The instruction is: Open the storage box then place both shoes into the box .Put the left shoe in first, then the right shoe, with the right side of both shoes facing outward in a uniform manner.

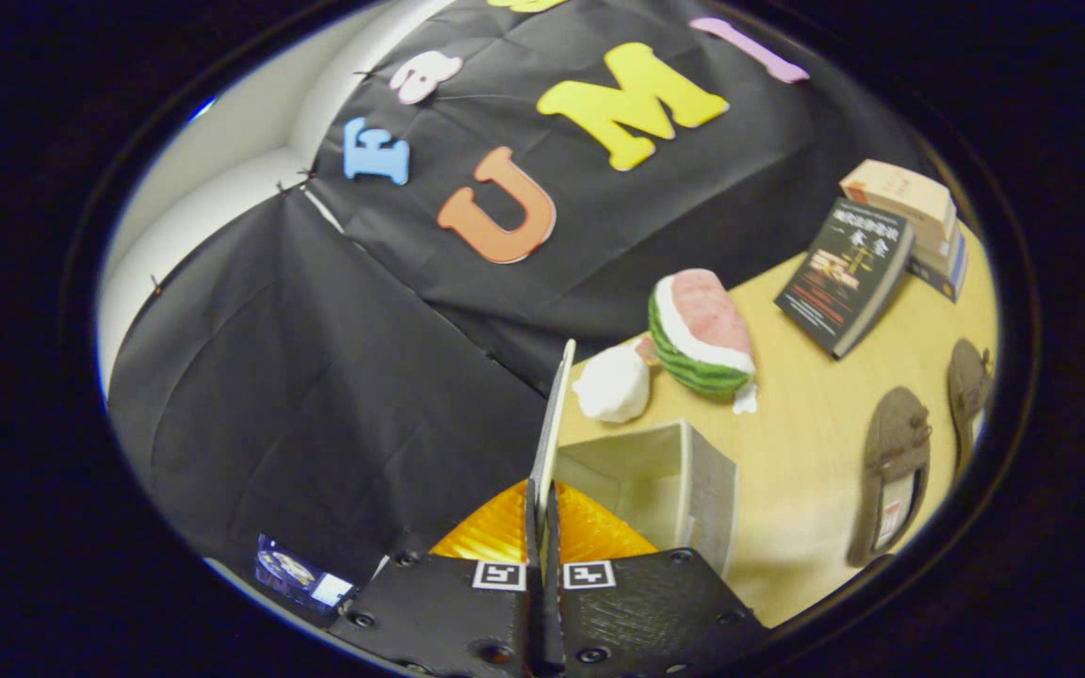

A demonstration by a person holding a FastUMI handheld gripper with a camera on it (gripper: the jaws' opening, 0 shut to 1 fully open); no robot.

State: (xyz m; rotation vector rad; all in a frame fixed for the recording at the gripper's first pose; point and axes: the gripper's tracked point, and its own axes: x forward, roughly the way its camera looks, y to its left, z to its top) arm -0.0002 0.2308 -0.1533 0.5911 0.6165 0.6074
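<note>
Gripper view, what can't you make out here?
- Open pale grey storage box: its floor, hidden behind its walls and the tongs, shut on the raised thin lid.
- Farther brown slip-on shoe: cut off by the view's edge.
- Nearer brown shoe's insole label: too small.

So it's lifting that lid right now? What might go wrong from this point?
The gripper is shut on the thin edge of the lid, which stands raised over the open storage box; a slip could drop it shut. Pulling further might drag or tip the light box. The two shoes lie beyond the box, so reaching for them risks brushing the watermelon toy.
</note>
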